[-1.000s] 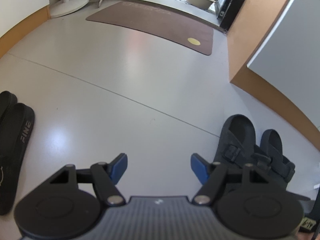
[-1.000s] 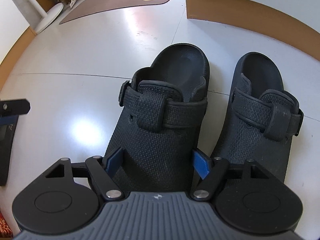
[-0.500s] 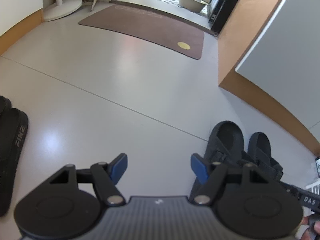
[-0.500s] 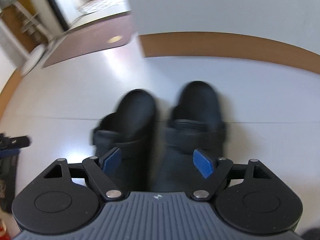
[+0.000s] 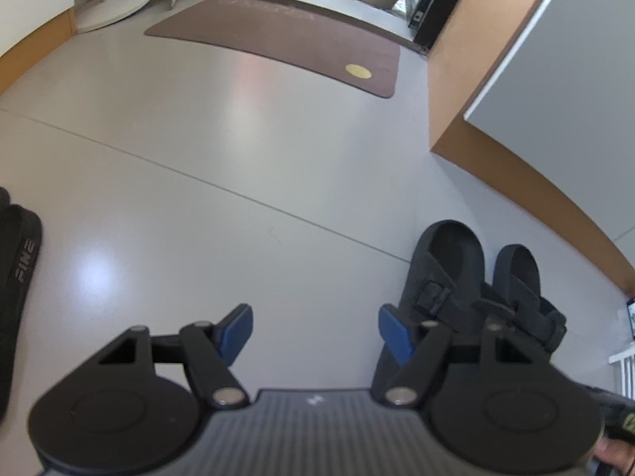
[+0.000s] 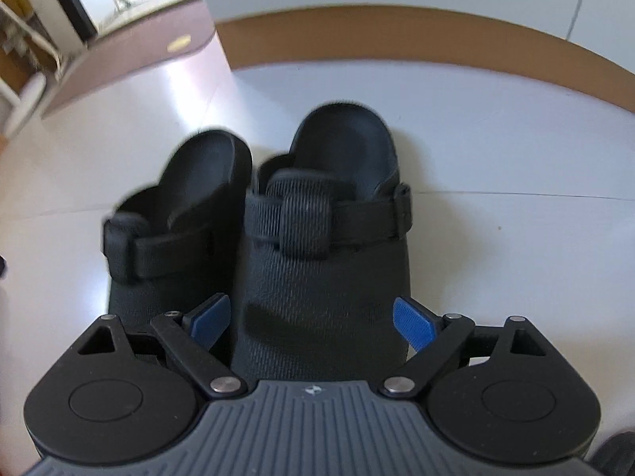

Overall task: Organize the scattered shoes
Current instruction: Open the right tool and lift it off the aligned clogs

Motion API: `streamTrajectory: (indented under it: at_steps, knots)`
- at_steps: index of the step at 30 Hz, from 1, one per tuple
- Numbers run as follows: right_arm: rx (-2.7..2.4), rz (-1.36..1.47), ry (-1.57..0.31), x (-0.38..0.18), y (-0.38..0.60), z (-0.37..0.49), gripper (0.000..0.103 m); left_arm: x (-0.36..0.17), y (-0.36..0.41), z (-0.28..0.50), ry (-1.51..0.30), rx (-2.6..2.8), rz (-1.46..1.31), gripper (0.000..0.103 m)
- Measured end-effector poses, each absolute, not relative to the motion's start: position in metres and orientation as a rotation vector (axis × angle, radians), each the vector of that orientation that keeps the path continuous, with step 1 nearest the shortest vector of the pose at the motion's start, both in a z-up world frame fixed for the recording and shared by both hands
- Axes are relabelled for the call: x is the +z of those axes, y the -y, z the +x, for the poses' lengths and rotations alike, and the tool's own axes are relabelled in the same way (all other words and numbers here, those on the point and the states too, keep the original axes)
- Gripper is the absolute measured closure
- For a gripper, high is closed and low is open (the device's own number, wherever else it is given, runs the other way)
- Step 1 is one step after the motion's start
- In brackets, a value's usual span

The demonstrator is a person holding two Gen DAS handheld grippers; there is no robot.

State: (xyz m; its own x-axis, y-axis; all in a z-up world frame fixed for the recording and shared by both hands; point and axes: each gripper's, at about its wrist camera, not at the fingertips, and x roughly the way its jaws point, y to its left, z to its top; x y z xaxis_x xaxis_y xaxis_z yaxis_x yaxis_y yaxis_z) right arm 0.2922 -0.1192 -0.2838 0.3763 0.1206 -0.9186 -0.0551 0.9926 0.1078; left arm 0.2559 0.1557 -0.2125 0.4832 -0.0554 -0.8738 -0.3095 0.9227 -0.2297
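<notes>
A pair of black strapped clogs stands side by side on the pale floor by the wall. In the right wrist view my right gripper (image 6: 311, 319) hangs open just over the toe of the right clog (image 6: 325, 246), one blue pad on each side of it and neither pressing. The left clog (image 6: 174, 214) sits close beside it. My left gripper (image 5: 315, 333) is open over bare floor with nothing between its fingers. From there the same clogs (image 5: 448, 273) lie just to its right. Black slide sandals (image 5: 22, 265) marked FINE lie at the far left edge.
A wall corner with an orange baseboard (image 5: 516, 182) runs right behind the clogs. A brown doormat (image 5: 278, 39) lies ahead before a doorway, and a white round stand base (image 5: 115, 8) sits at the far left. Pale floor (image 5: 238, 158) stretches between the two pairs.
My right gripper has shifted sideways from over the left clog to over the right clog, and its jaws stand wider. The left gripper has hardly moved and stays open.
</notes>
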Motion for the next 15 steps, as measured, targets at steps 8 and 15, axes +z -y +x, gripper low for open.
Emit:
streamTrajectory:
  at_steps: [8,15]
  knots:
    - [0.175,-0.059,-1.194,-0.281,0.107,0.285,0.027,-0.202,-0.155,0.255,-1.043,0.153,-0.385,0.030]
    - [0.162,-0.086,-1.235,-0.278,0.103,0.279,0.032,-0.196,-0.148,0.255,-1.037,0.132,-0.383,0.030]
